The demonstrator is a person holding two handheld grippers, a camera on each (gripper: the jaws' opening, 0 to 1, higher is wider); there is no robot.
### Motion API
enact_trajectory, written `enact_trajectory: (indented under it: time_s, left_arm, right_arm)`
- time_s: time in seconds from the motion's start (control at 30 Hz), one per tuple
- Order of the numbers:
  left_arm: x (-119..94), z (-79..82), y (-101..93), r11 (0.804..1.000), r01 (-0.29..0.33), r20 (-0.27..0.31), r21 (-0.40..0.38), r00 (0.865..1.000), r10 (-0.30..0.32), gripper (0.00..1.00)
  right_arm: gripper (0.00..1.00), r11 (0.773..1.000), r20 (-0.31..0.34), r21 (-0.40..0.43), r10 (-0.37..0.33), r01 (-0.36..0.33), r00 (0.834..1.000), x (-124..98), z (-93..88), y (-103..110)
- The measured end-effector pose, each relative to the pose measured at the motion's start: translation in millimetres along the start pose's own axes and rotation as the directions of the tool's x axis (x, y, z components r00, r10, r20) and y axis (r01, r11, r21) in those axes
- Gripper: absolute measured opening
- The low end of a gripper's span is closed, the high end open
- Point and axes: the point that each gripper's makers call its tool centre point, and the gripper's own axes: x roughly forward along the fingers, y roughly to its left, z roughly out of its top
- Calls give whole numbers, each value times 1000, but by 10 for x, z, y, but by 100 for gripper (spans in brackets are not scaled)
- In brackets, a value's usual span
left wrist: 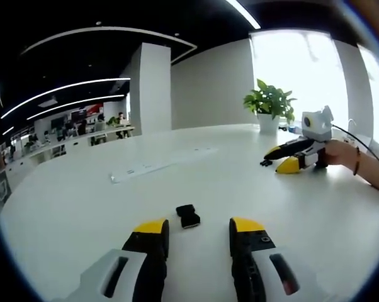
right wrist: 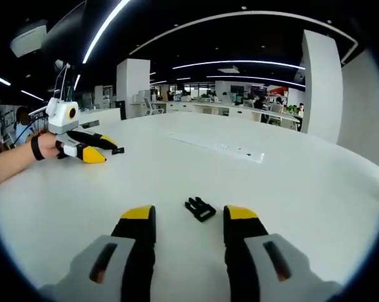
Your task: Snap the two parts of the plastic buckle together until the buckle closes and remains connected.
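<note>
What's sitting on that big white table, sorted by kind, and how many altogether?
Black buckle halves: 2, the socket half and the pronged half
Handheld grippers: 2, the left gripper and the right gripper
Potted plant: 1
Long flat white strip set in the table: 1
Total: 6

bench [left wrist: 70, 207]: white, rounded | socket buckle half [left wrist: 188, 216] laid on it | pronged buckle half [right wrist: 200, 208] laid on it | flat strip [left wrist: 161, 165] farther back | potted plant [left wrist: 269, 107] at far edge

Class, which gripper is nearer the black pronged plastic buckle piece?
Right. The right gripper has the pronged buckle piece just ahead of its open jaws; the left gripper is far across the table.
</note>
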Motion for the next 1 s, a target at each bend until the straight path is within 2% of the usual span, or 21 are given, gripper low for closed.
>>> enact_trajectory:
  time_s: [0.17,1.0]
  left_arm:
    - [28,28,8,999,-37,15,31,999,36,38]
    - [18,22,-20,999,-27,16,30,1000,26,36]
  right_arm:
    - [38,1000,12,-8,0,0,1000,35,14,-13]
    - [30,1000,12,-2,17,-17,1000,76,22,10]
